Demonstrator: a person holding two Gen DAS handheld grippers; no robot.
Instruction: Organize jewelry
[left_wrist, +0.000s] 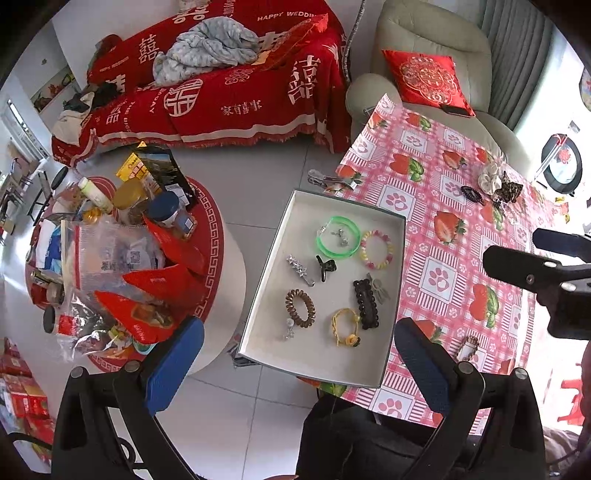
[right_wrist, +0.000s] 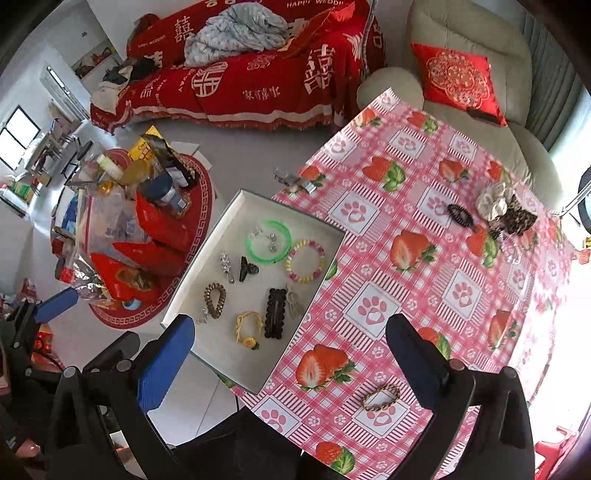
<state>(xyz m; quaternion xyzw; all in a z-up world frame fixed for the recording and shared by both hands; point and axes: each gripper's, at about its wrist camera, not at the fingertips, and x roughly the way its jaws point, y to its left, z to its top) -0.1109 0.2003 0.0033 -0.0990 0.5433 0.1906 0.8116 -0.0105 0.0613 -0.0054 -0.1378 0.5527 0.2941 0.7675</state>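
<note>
A white tray (left_wrist: 397, 236) (right_wrist: 332, 236) lies on the left edge of the strawberry-print table (left_wrist: 436, 229) (right_wrist: 406, 295). In it lie a green bangle (left_wrist: 338, 236) (right_wrist: 268, 241), a pastel bead bracelet (left_wrist: 376, 249) (right_wrist: 306, 260), a brown coil tie (left_wrist: 300, 307) (right_wrist: 215, 300), a yellow bracelet (left_wrist: 346, 326) (right_wrist: 248, 328), a dark snap clip (left_wrist: 365, 303) (right_wrist: 275, 313) and small clips. A gold-brown bracelet (right_wrist: 380, 397) (left_wrist: 467, 347) lies on the table near me. My left gripper (left_wrist: 299, 363) is open above the tray's near edge. My right gripper (right_wrist: 291, 365) is open above the table.
Scrunchies (left_wrist: 496, 181) (right_wrist: 504, 208) and a black hair tie (left_wrist: 471, 194) (right_wrist: 460, 215) lie at the table's far right. A clip (left_wrist: 332, 181) (right_wrist: 293, 181) lies beyond the tray. A cluttered round table (left_wrist: 122, 258) (right_wrist: 129, 236) stands left. A red-covered sofa (left_wrist: 221, 92) and beige armchair (left_wrist: 436, 44) stand behind.
</note>
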